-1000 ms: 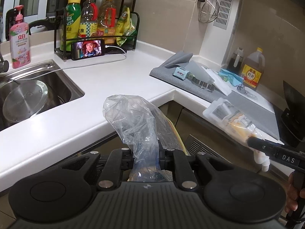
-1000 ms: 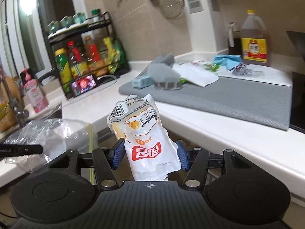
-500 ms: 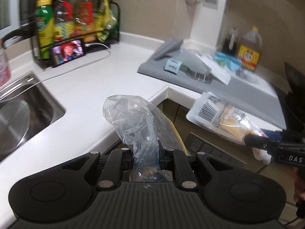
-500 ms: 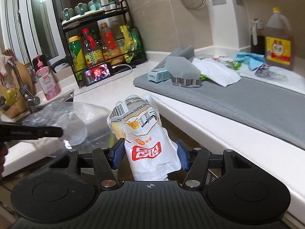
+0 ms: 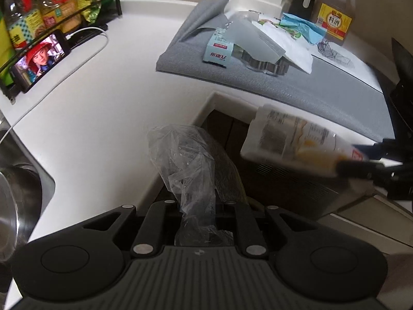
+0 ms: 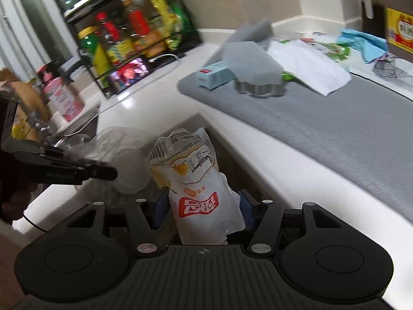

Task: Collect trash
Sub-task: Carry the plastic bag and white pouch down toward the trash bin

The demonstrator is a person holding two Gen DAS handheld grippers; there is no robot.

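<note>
1. At the far left of the left wrist view we see the spice rack (image 5: 51, 13) with its bottles, and a phone (image 5: 41, 60) leaning at its foot with the screen lit; a white cable (image 5: 85, 51) runs from the phone across the white counter (image 5: 103, 118).
2. At the bottom centre, our left gripper (image 5: 198, 206) has its fingers drawn narrow, pinching the neck of a crumpled clear plastic bag (image 5: 188, 160); the bag stands up from the fingers, over the inner corner of the counter edge.
3. Further back lies a grey mat (image 5: 296, 85), bearing a small blue box (image 5: 218, 51), a metal cookie cutter (image 5: 265, 64) just beside it, white paper (image 5: 289, 44) and a blue wrapper (image 5: 302, 25); a bottle of cooking wine (image 5: 334, 13) stands behind.
4. At the right, our right gripper (image 6: 204, 204) holds a white food pouch (image 6: 196, 180) between its blue pads (image 6: 160, 209), fingers about half apart and pressing the pouch's sides; the pouch hangs over the gap in front of the counter, near the plastic bag but apart from it.
5. In the right wrist view we also see a pink soap bottle (image 6: 62, 95) by the sink, at the left, blurred.
</note>
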